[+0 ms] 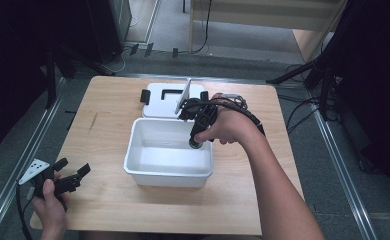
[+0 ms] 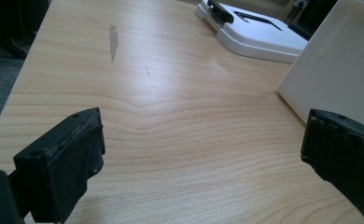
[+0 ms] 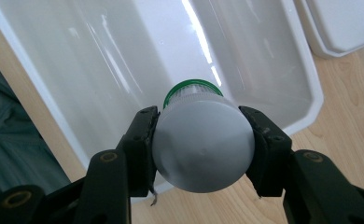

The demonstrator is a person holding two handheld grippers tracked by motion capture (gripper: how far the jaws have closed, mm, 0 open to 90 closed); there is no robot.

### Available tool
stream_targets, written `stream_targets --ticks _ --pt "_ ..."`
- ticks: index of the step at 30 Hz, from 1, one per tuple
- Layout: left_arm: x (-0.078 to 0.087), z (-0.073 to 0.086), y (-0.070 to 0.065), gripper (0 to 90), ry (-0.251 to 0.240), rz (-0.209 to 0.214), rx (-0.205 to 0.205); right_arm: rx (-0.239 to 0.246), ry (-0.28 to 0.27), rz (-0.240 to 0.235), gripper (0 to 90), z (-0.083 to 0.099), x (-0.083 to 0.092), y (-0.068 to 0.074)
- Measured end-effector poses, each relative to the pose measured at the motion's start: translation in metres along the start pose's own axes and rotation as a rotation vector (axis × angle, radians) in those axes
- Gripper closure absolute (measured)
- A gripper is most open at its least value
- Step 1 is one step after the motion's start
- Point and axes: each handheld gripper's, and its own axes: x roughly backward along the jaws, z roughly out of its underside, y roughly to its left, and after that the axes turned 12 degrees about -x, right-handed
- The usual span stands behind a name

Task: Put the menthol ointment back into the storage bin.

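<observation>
Clamped in our right gripper (image 3: 203, 144) is a smooth grey plastic cylinder (image 3: 202, 151) with a green cap (image 3: 192, 88) — held over the glossy white bin (image 1: 148, 172) near its right wall, cap end pointing down into it, wrist bent downward. Our left gripper (image 1: 68, 175) rests on the wooden table (image 2: 171, 116), jaws spread and holding nothing.

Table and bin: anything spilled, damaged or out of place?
Nothing spilled. The table has a grey scuff near its left edge. The bin holds nothing; its lid lies behind it, off.
</observation>
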Motion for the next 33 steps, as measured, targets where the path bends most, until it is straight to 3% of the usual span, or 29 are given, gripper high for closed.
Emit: stream_targets --ticks 4,10,17,29,33 --pt "0.0 0.0 0.0 0.1 0.004 0.004 0.0 0.003 0.009 -0.003 51.6 0.001 -0.015 -0.003" --pt "0.0 0.0 0.001 0.1 0.006 0.004 0.0 0.044 0.02 0.009 51.6 0.003 -0.035 -0.006" --pt "-0.001 0.0 0.0 0.1 0.006 0.005 -0.002 0.118 0.048 0.034 51.6 0.006 -0.058 -0.003" --pt "0.0 0.0 0.0 0.1 0.008 0.007 -0.001 0.215 0.066 0.073 51.5 0.01 -0.077 0.003" --pt "0.0 0.0 0.0 0.1 0.009 0.006 -0.002 0.22 0.066 0.075 51.5 0.01 -0.081 0.004"
